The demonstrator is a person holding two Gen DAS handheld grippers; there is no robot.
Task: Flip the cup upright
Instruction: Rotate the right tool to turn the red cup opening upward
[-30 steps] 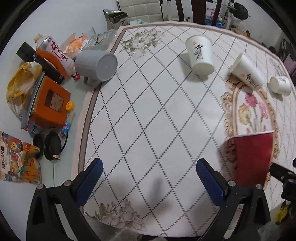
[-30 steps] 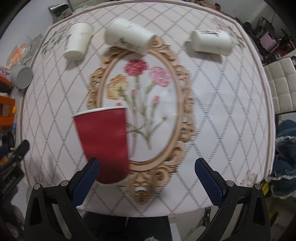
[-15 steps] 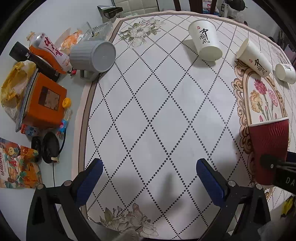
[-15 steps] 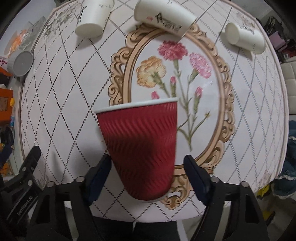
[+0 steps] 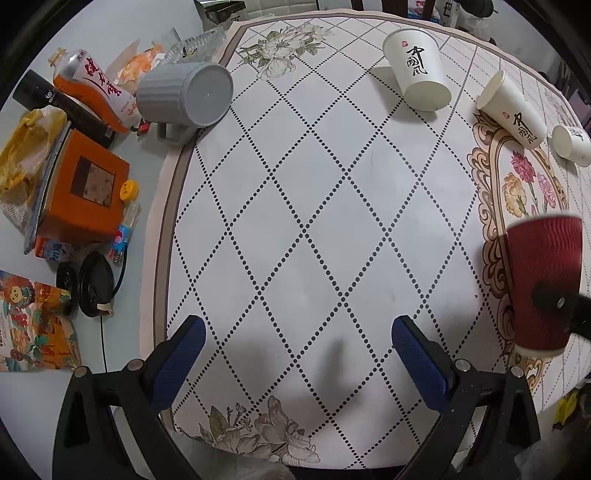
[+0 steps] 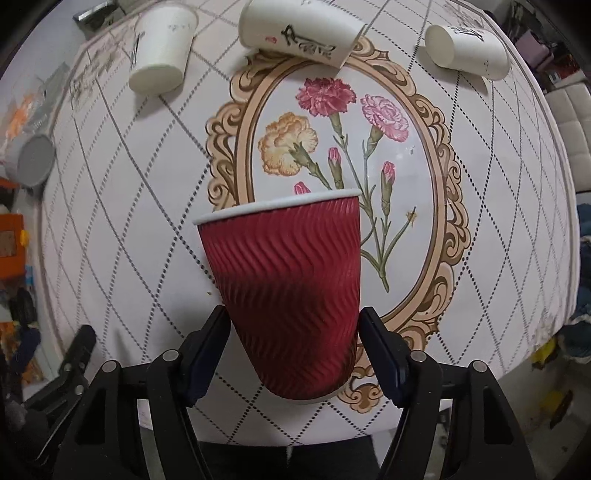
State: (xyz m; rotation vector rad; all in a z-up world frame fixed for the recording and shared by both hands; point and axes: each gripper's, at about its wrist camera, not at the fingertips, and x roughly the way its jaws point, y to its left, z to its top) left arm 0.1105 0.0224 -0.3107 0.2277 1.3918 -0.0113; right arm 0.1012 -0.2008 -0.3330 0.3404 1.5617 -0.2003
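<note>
A red ribbed paper cup [image 6: 291, 291] with a white rim lies on its side on the flowered tablecloth, rim pointing away. My right gripper [image 6: 293, 347] is shut on the red cup, its blue pads pressing both sides near the base. The cup also shows at the right edge of the left wrist view [image 5: 543, 284], with a right fingertip on it. My left gripper [image 5: 295, 354] is open and empty above the diamond-patterned cloth near the table's front edge.
Three white paper cups lie on their sides at the far side [image 6: 162, 51], [image 6: 299, 33], [image 6: 465, 48]. A grey mug [image 5: 188, 96] lies on its side at the cloth's left edge. An orange box [image 5: 81, 188], a bottle [image 5: 92, 85] and packets crowd the left.
My right gripper has moved in around the red cup and closed its fingers on it. The left gripper has drifted slightly; it stays open.
</note>
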